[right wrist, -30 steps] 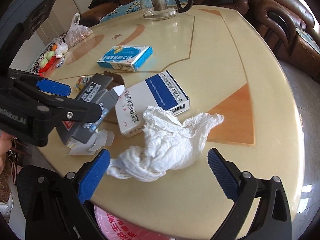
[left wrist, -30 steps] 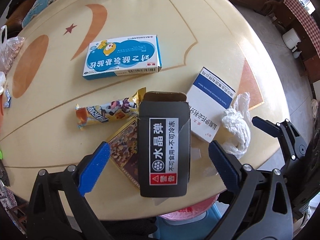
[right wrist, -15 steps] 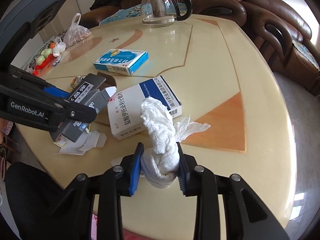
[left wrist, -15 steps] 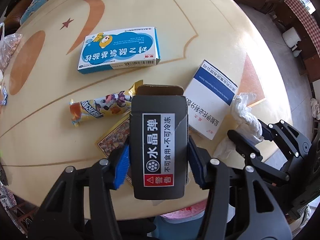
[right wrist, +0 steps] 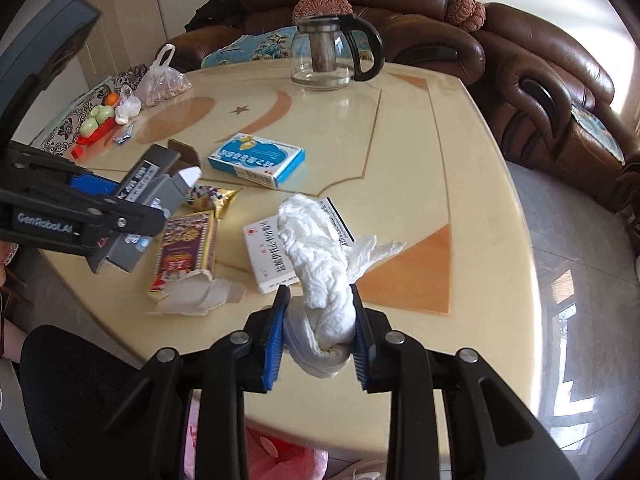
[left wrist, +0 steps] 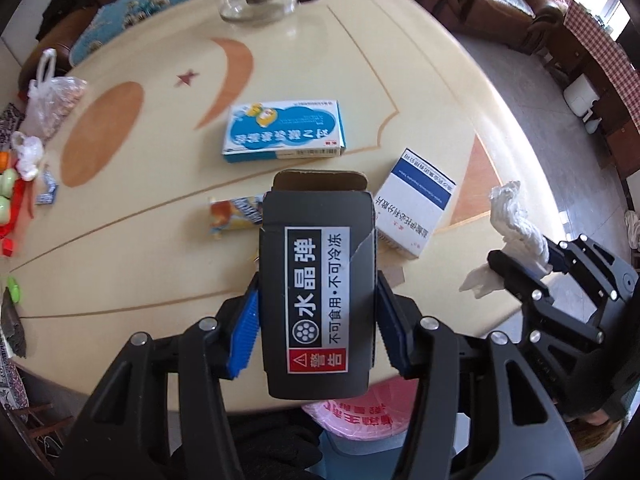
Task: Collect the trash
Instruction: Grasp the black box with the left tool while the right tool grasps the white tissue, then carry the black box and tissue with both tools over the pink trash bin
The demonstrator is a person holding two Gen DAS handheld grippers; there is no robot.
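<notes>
Left gripper (left wrist: 316, 332) clamped on the dark grey box (left wrist: 318, 296), blue pads pressing both long sides, box lifted clear of the table (left wrist: 420, 92), open flap at its far end. The left jaws closed within the last second, box between them. Right gripper (right wrist: 318, 338) pinched tight on the crumpled white tissue (right wrist: 320, 280), wad bulging up between the pads, loose tail hanging right, off the tabletop. Pink-lined bin (left wrist: 356, 416) just below the near table edge, under both grippers. On the table nearest: torn flat carton (right wrist: 186, 256) with white scraps beside it, gold snack wrapper (right wrist: 216, 196) just beyond. White and blue medicine box (left wrist: 414, 208) near the right edge, partly behind the tissue in the right wrist view. Blue medicine box (left wrist: 284, 130) mid-table. Far side: glass teapot (right wrist: 332, 56); plastic bag (right wrist: 164, 80) far left.
</notes>
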